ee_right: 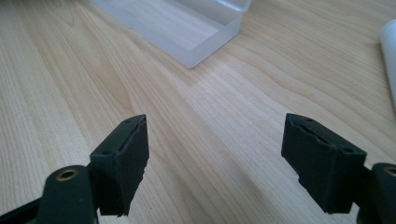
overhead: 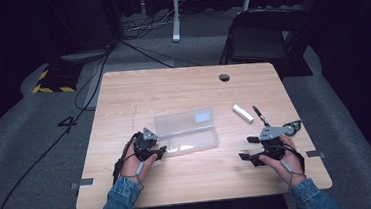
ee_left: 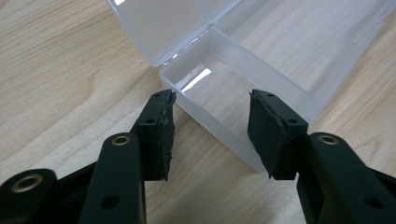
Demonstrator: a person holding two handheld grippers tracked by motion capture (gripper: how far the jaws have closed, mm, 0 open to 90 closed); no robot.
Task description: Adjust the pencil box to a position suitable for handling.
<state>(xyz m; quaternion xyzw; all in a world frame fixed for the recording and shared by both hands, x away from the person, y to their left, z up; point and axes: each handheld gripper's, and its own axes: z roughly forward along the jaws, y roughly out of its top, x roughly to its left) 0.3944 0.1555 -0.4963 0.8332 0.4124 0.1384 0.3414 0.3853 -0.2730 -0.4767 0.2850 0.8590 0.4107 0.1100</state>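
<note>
A clear plastic box (overhead: 188, 132) lies open at the middle of the wooden table (overhead: 182, 89), its lid folded back. Inside, the box (ee_left: 224, 88) looks empty. My left gripper (overhead: 161, 151) is open at the box's near left corner, its jaws straddling that corner (ee_left: 211, 135) without gripping it. My right gripper (overhead: 247, 149) is open over bare wood to the right of the box (ee_right: 187, 28), with nothing between its jaws (ee_right: 215, 163). A white cylinder (overhead: 243, 113) and a black pen (overhead: 260, 115) lie right of the box.
A round cable hole (overhead: 224, 77) sits near the table's far edge. A black chair (overhead: 263, 33) stands behind the table, and cables run across the grey floor (overhead: 36, 146) at left. The white cylinder's edge (ee_right: 388, 56) lies at the far right of the right gripper view.
</note>
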